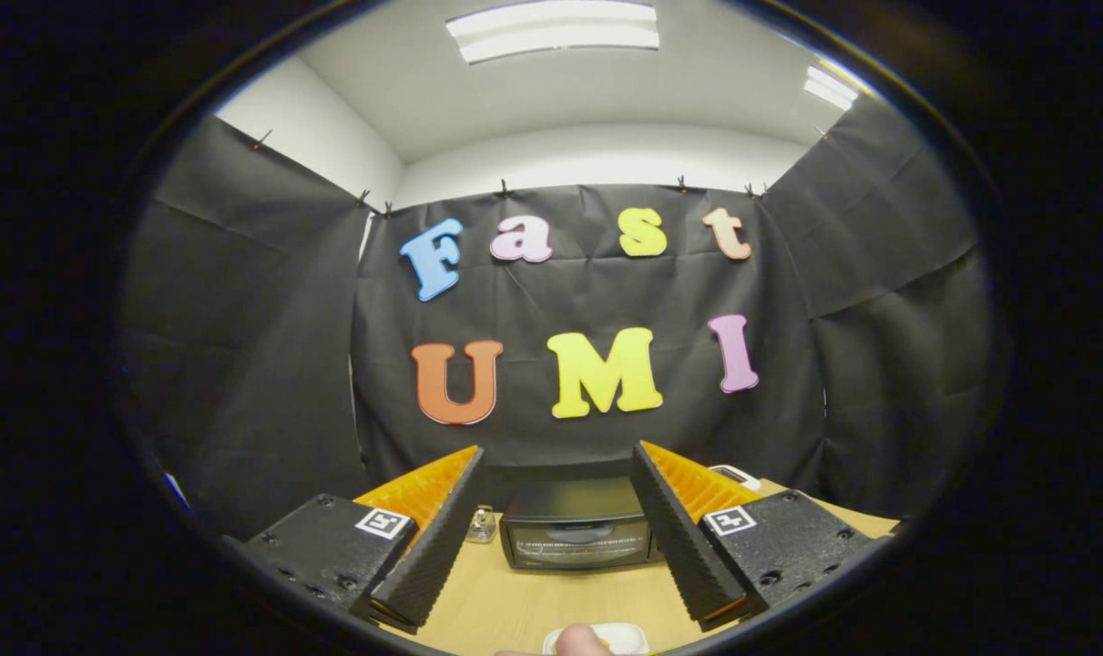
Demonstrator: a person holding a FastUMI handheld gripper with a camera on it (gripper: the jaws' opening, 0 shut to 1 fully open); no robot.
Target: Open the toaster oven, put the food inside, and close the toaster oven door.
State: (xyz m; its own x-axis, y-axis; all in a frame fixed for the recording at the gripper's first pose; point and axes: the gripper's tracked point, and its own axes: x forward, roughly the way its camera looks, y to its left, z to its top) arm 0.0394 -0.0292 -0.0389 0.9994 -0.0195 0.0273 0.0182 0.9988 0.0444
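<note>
Beyond the spread tool (556, 538) — toaster oven (577, 536) (door closed), dark

1. Booth wall: black cloth (587, 301) hung in three panels, back and both sides, creased, pinned along the top edge with small clips.
2. Above the cloth: plain white room wall (606, 150), also showing at the upper left corner behind the side panel.
3. Ceiling: white ceiling (587, 91), with one long rectangular fluorescent light panel (553, 29) lit overhead and a second smaller light panel (829, 87) off to the right.
4. Light-tan wooden bench (551, 606) runs up to the back cloth; surface matte, evenly lit.
</note>
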